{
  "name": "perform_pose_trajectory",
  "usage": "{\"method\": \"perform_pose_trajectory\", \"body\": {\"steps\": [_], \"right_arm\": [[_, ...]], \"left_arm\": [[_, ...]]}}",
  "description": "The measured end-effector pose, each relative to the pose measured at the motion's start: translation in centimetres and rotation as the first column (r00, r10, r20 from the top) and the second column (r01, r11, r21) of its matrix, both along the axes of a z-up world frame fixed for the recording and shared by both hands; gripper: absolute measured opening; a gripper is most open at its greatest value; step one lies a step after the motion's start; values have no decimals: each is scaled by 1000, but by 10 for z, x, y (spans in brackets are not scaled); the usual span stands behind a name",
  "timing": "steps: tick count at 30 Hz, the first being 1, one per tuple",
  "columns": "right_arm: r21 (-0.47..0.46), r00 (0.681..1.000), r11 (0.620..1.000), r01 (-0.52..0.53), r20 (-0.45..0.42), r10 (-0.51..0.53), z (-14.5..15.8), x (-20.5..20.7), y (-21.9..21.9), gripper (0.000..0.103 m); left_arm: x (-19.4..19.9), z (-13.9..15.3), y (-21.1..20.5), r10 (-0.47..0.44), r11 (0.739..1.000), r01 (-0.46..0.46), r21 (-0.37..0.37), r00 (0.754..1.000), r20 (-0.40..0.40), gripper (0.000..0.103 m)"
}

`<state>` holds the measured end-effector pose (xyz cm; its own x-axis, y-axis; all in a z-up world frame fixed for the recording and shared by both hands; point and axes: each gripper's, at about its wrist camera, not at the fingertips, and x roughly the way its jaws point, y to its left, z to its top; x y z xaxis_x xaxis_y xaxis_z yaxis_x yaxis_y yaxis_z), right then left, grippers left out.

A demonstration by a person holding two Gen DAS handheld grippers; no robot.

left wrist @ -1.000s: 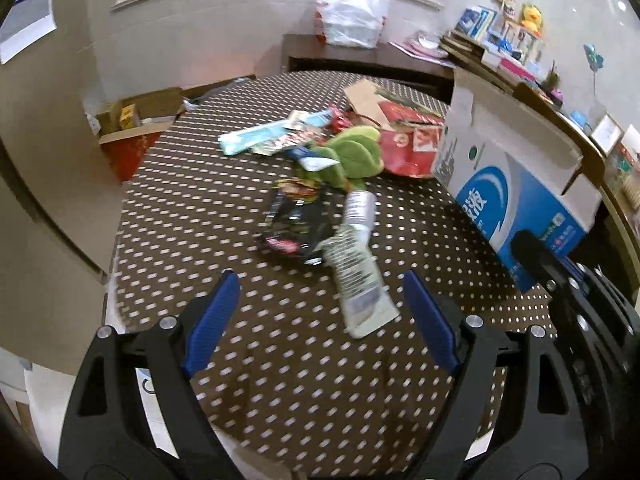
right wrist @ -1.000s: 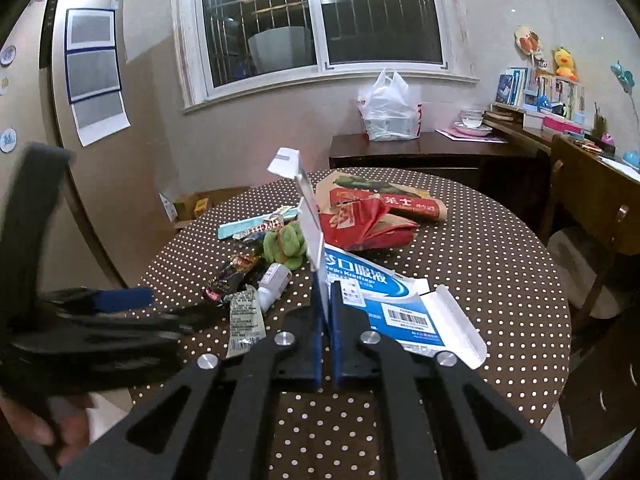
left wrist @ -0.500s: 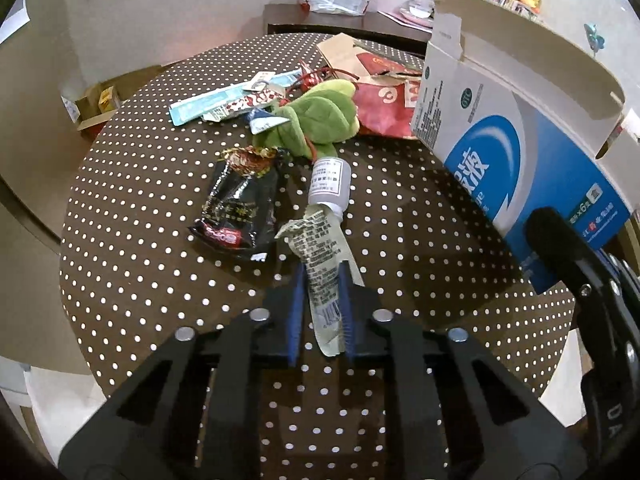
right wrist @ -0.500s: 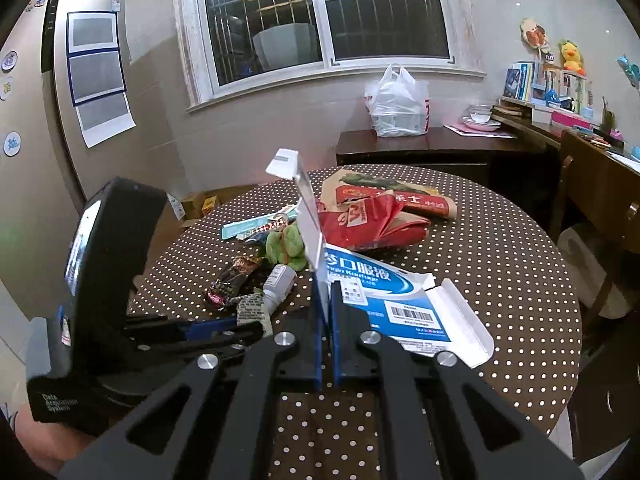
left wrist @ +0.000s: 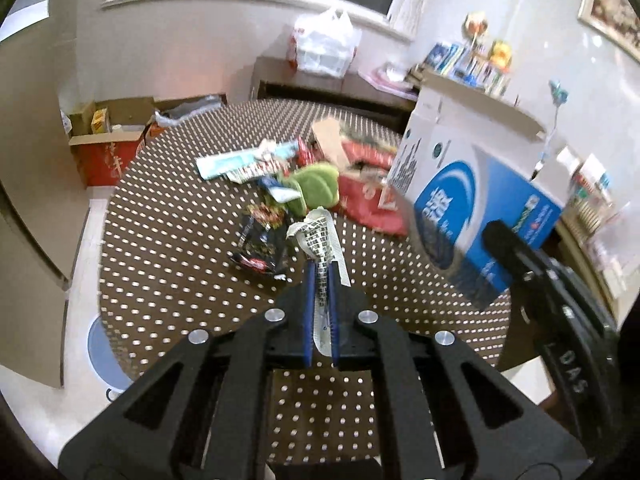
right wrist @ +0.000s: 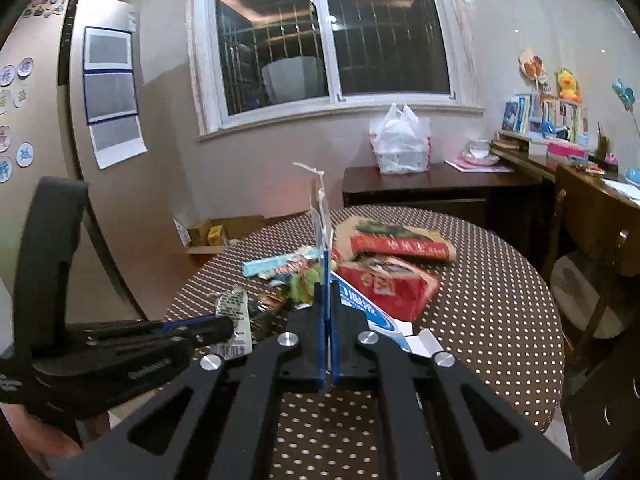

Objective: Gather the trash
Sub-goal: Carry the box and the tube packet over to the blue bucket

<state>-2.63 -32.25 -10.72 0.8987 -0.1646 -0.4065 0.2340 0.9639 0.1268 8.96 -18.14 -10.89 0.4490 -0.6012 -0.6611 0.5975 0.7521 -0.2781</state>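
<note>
My left gripper [left wrist: 320, 276] is shut on a crumpled white printed wrapper [left wrist: 318, 236] and holds it lifted above the dotted brown table [left wrist: 180, 216]. The wrapper also shows in the right wrist view [right wrist: 234, 308]. My right gripper [right wrist: 327, 280] is shut on a flap of the blue-and-white cardboard box [left wrist: 476, 196], held up beside the left gripper. Trash lies mid-table: a black snack wrapper [left wrist: 260, 240], a green plush piece [left wrist: 316, 184], red bags [left wrist: 368, 204], a light-blue wrapper [left wrist: 228, 162].
An open cardboard box [left wrist: 108, 136] stands on the floor beyond the table's far left. A dark sideboard with a white plastic bag [right wrist: 400, 144] is behind the table. A shelf with books and toys [right wrist: 552, 120] is at the right. A chair [right wrist: 592, 280] stands at the table's right.
My left gripper closed on the white wrapper on the table, then lifted it up. The right gripper kept holding the box and raised it slightly.
</note>
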Motion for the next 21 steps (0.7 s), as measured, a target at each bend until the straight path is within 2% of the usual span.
{"method": "perform_pose_trajectory", "body": {"steps": [5,11,14,17,21], "right_arm": [[-33,997,998,-61,49,63,25,-1,32,3],[-32,969,973,-230,83,232,47,21,95,3],[-3,935,938,-347,77,346,51,46,135,3],[27,899,899,-436,61,434,49,68,168,3],[80,845,842,-534,11,535,33,105,216,3]], "left_arm": [[-1,27,44,62,996,-58,-71,997,45,6],[4,46,119,193,975,-181,-125,977,87,6],[9,44,161,276,956,-264,-129,957,86,6],[17,35,204,368,925,-358,-130,928,65,6],[33,15,258,495,866,-491,-93,868,33,6]]}}
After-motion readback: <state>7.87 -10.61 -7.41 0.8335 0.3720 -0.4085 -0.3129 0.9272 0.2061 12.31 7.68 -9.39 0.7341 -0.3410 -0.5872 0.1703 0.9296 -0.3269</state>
